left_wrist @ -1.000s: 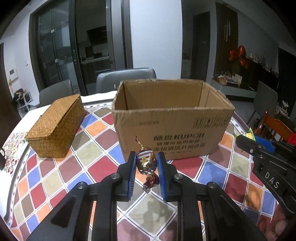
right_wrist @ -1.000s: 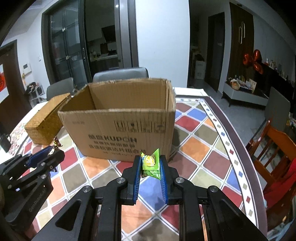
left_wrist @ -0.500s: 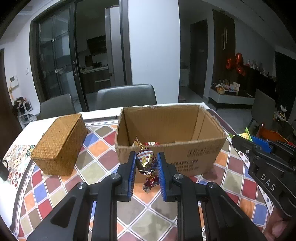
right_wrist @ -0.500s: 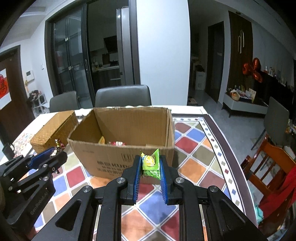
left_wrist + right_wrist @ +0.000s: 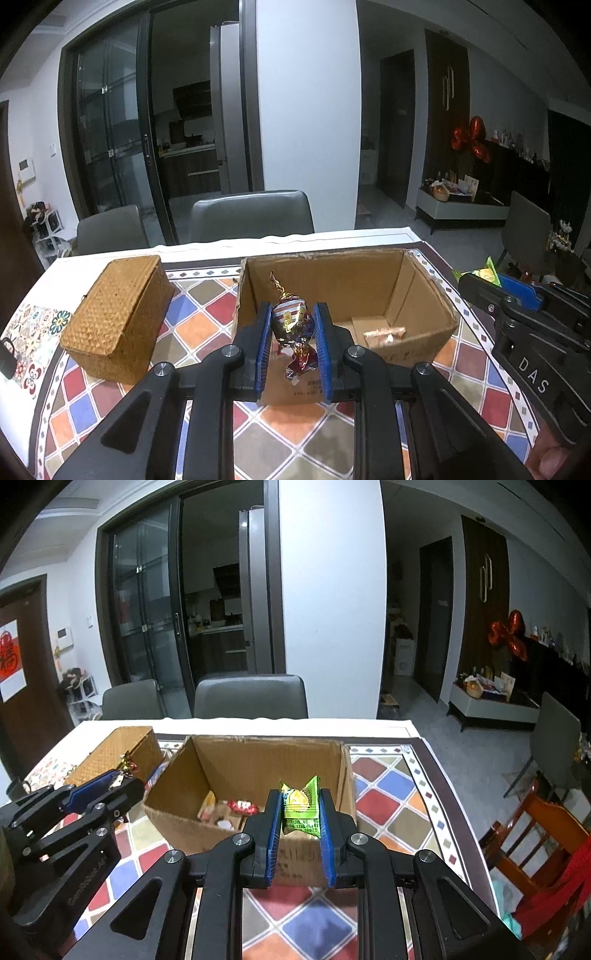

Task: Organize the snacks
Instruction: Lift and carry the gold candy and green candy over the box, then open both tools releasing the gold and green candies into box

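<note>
An open cardboard box (image 5: 428, 295) stands on the checkered table; it also shows in the right wrist view (image 5: 236, 760). Several wrapped snacks (image 5: 242, 806) lie inside it, one visible in the left wrist view (image 5: 384, 332). My left gripper (image 5: 291, 325) is shut on a striped foil candy (image 5: 290, 319), held above the box's near wall. My right gripper (image 5: 299, 806) is shut on a green snack packet (image 5: 300, 805), also above the box's near edge. Each gripper shows in the other's view: the right one (image 5: 480, 280) and the left one (image 5: 122, 781).
A woven wicker box (image 5: 118, 314) sits left of the cardboard box. Grey chairs (image 5: 251, 216) stand behind the table. A wooden chair (image 5: 543, 823) stands off the table's right edge. The tablecloth (image 5: 110, 398) has coloured diamond tiles.
Both grippers have risen and moved forward with their snacks, from in front of the box's side to above its near edge. The box's inside now shows.
</note>
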`<state>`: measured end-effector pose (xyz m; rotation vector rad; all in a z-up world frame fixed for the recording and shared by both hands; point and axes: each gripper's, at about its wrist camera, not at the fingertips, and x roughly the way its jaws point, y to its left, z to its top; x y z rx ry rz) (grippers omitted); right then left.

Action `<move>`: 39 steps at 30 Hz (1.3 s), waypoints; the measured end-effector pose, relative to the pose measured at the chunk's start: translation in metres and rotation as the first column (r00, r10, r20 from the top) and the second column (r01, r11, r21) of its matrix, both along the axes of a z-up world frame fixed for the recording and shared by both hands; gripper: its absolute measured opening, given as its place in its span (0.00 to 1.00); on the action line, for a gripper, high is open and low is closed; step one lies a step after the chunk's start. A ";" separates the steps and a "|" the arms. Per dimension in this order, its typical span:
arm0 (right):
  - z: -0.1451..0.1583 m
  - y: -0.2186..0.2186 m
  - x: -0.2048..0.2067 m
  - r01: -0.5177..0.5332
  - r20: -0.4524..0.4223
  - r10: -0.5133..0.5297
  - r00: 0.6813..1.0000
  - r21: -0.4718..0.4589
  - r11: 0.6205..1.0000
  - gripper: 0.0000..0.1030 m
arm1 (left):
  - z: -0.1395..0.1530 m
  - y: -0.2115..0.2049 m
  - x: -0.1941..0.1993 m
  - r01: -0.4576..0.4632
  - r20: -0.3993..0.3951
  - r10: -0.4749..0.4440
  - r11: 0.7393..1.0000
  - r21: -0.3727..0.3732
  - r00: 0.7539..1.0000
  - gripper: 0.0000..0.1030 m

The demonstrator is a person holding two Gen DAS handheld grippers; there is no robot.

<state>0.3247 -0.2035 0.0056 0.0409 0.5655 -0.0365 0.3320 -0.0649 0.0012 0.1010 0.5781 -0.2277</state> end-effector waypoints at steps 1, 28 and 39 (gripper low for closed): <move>0.000 0.000 0.002 0.000 0.001 0.000 1.000 0.000 1.000 0.20 | 0.000 0.000 0.004 0.000 -0.001 0.000 1.000 0.000 1.000 0.22; -0.036 -0.005 0.076 -0.026 -0.079 0.027 0.997 0.014 1.000 0.21 | -0.036 -0.010 0.066 0.010 -0.051 -0.009 1.000 0.015 0.999 0.23; -0.041 -0.007 0.081 -0.010 -0.076 0.010 0.997 0.009 1.000 0.42 | -0.036 -0.007 0.064 -0.016 -0.043 0.017 1.000 0.019 0.999 0.57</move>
